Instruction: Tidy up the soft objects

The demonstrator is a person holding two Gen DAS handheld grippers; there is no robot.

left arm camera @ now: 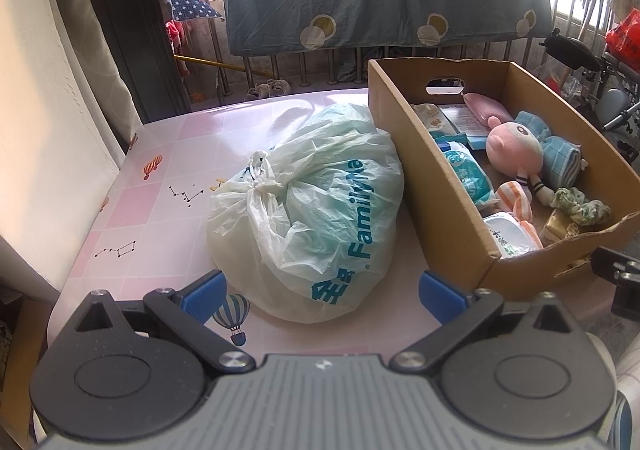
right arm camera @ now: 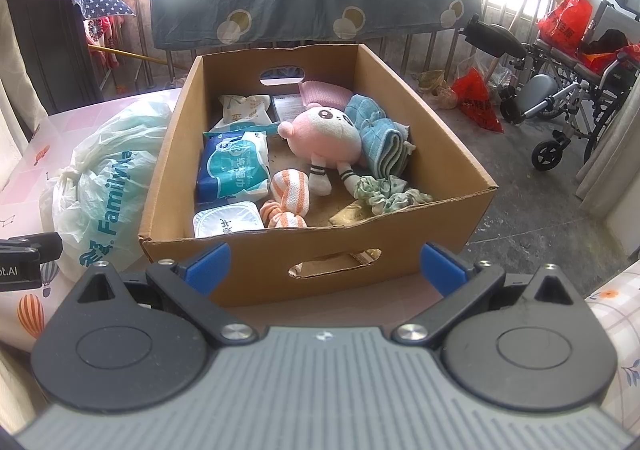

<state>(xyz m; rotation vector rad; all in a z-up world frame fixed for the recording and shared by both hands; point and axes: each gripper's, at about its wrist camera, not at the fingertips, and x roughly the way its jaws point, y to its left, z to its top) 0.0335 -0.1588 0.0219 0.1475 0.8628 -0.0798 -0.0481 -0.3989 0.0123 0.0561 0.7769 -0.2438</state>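
An open brown cardboard box with cut-out handle slots (right arm camera: pixel 256 270) stands on the pink checked desk (left arm camera: pixel 160 186), and most of the soft things lie inside it. A pink-and-white round-headed plush doll (right arm camera: pixel 324 134) sprawls in the middle of the box, legs toward the near wall. Just right of the doll a folded light-blue striped towel (right arm camera: pixel 380 138) leans against it, and behind the doll a pink knitted cloth (right arm camera: pixel 324 91) rests by the far wall. Near the front wall lie an orange-and-white striped knotted cloth (right arm camera: pixel 290 190) and a green patterned fabric scrunchie (right arm camera: pixel 384 192). The left side of the box holds a blue-and-white soft pack of wipes (right arm camera: pixel 232 166), a white tissue packet (right arm camera: pixel 244 110) behind it and a white sealed tub (right arm camera: pixel 226 224) in front; packed side by side this way they leave the middle free for the bulkier doll.

Outside, touching the box's left wall, sits a knotted translucent white plastic shopping bag with teal lettering (left arm camera: pixel 316 210); its contents are too veiled to name, though it bulges like something soft.

The left hand-held gripper (left arm camera: pixel 322 292) hangs just before the bag, blue pads spread wide and holding nothing. The right hand-held gripper (right arm camera: pixel 324 262) faces the box's near wall, likewise spread and empty.

This fits either a box already filled with the bag waiting beside it, or a box about to be sorted out.
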